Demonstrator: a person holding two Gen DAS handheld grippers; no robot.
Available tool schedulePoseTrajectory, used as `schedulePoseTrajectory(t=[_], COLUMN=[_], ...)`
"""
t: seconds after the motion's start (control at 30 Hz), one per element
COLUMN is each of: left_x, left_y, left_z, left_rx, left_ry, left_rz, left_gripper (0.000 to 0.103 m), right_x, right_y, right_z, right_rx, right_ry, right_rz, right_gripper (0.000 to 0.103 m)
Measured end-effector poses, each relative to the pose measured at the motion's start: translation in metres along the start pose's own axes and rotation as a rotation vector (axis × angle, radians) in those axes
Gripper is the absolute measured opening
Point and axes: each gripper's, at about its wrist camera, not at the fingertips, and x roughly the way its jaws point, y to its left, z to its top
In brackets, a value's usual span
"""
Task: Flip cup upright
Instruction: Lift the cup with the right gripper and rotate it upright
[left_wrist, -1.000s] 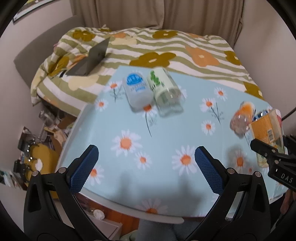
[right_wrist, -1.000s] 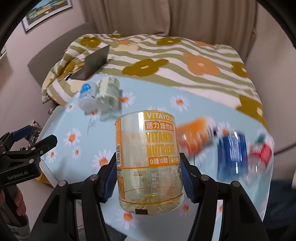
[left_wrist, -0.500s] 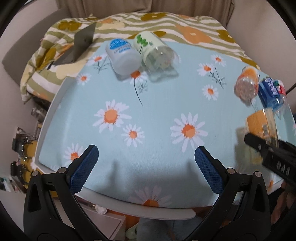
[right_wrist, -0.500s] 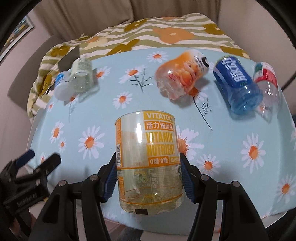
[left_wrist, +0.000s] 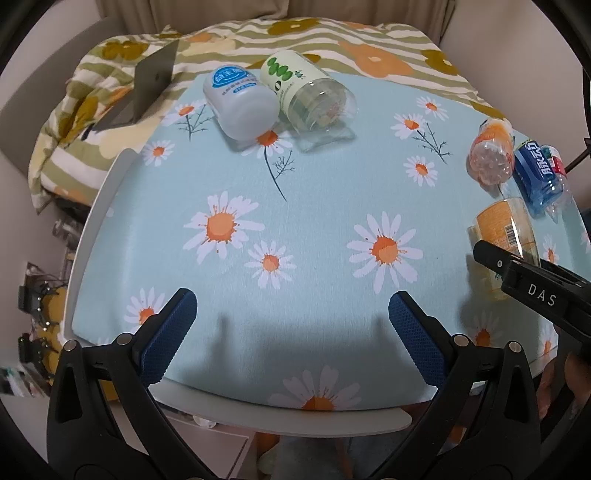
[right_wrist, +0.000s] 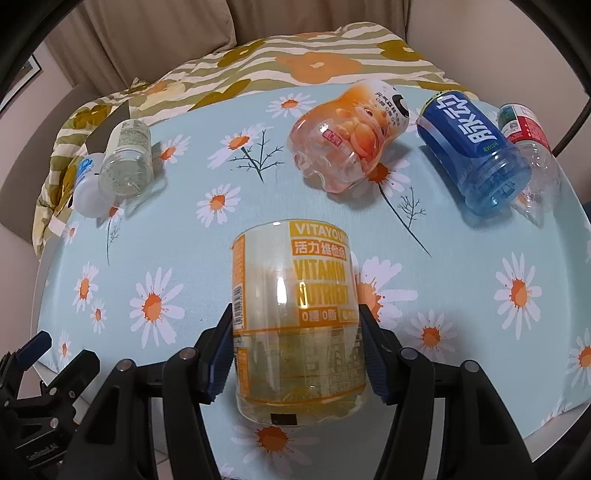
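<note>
My right gripper (right_wrist: 297, 350) is shut on a clear cup with an orange "VITAYOUNG" label (right_wrist: 295, 314), holding it upright low over the daisy tablecloth (right_wrist: 184, 258). The cup also shows at the right edge of the left wrist view (left_wrist: 504, 229), with the right gripper's black finger in front of it. My left gripper (left_wrist: 291, 328) is open and empty above the table's near edge.
Other cut bottles lie on their sides: a white one (left_wrist: 240, 103) and a green-labelled one (left_wrist: 310, 96) at the far left, an orange one (right_wrist: 347, 144), a blue one (right_wrist: 476, 147) and a red-labelled one (right_wrist: 532, 147) at the far right. A striped flowered blanket (left_wrist: 369, 55) lies behind.
My right gripper has carried the cup down and forward toward the table. My left gripper has tilted down and drawn back slightly, still open.
</note>
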Motion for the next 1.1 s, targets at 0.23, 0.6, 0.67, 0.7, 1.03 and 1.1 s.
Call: schedulePoseTrajectory(t=[0.23,0.6,0.67,0.7,1.03,1.1], left_x=[-0.012,-0.069,-0.068,-0.066,-0.002,0.012], left_y=[-0.002,-0.056,-0.077,-0.087,-0.162,-0.171], left_z=[0.009,0.046,0.053,0.057,0.078,0.079], left_rx=[0.005,0.046,0.057,0.054,0.034,0.028], left_ry=[-0.005,-0.036,-0.001,0.026,0.271,0.312], left_rz=[0.004,-0.078,-0.116,-0.139,-0.158,-0.140], left_gripper=[0.103,0.103,0.103,0.103,0.103,0.103], right_x=[-0.017,-0.118,-0.129,-0.131,-0.130,-0.123], right_y=[-0.002,-0.049,-0.065,-0.072,-0.138,-0.147], right_z=[0.006,0.021,0.025,0.027,0.044,0.049], right_rx=[0.053,0.020,0.010,0.003,-0.071,-0.085], right_ry=[-0.032,-0.144,-0.151,-0.148,-0.120,-0.110], right_rz=[0.072,0.114,0.087,0.067,0.012,0.013], right_gripper=[0.096,0.096,0.096,0.096,0.096,0.096])
